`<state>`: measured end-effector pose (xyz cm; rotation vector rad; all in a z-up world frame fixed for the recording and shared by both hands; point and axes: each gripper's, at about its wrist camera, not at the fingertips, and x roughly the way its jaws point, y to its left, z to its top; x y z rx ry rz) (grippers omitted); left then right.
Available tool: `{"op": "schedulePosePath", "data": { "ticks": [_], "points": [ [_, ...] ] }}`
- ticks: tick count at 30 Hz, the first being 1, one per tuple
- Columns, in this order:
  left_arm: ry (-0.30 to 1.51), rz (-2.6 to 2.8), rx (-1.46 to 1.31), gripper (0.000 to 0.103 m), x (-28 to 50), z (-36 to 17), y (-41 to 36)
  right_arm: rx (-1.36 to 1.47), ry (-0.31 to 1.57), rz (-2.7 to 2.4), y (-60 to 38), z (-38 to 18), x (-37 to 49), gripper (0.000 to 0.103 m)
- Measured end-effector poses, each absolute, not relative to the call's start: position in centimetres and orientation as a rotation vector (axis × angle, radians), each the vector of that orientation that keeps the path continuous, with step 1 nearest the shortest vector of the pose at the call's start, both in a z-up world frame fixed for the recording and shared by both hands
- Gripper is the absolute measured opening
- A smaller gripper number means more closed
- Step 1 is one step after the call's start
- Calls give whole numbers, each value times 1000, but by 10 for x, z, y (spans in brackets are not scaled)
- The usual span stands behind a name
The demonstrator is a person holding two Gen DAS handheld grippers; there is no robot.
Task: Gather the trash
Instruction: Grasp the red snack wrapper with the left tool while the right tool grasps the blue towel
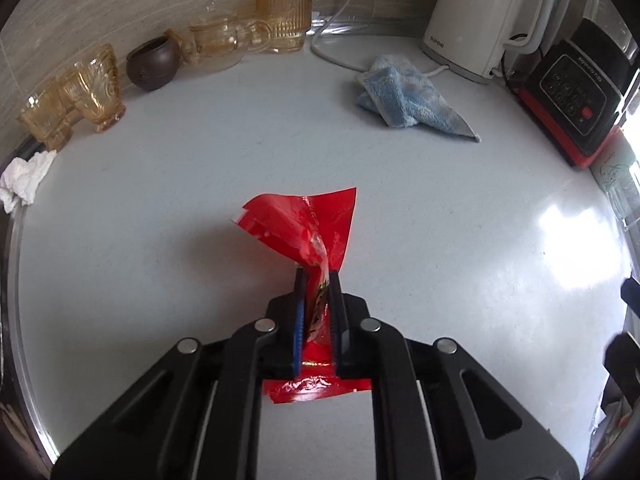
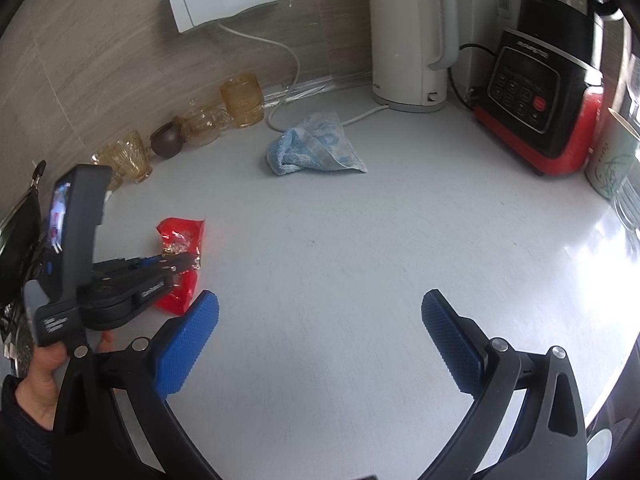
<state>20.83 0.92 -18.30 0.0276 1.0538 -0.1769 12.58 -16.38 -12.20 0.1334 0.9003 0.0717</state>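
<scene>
L jaws clamp red wrapper (image 1: 304, 232), amber glasses (image 1: 96, 88) empty

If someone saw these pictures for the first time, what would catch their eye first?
The bright red wrapper, pinched in the shut left gripper at the middle of the pale counter. Next, the crumpled blue cloth in front of the white kettle, and the right gripper hanging open and empty.

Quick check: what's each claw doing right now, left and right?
Left claw: shut on the red wrapper.
Right claw: open, holding nothing.
</scene>
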Motion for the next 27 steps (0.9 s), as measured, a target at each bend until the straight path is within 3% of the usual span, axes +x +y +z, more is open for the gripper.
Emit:
{"op": "schedulePosePath", "data": {
  "ticks": [13, 25, 27],
  "points": [
    [983, -170, 30, 6, 262, -156, 32, 107, 865, 66, -141, -127, 250, 101],
    [995, -184, 29, 7, 315, -168, 36, 61, 975, 42, -117, -188, 371, 100],
    [1007, -194, 30, 7, 316, -171, 37, 58, 991, 53, -115, -191, 376, 92]
  ]
}}
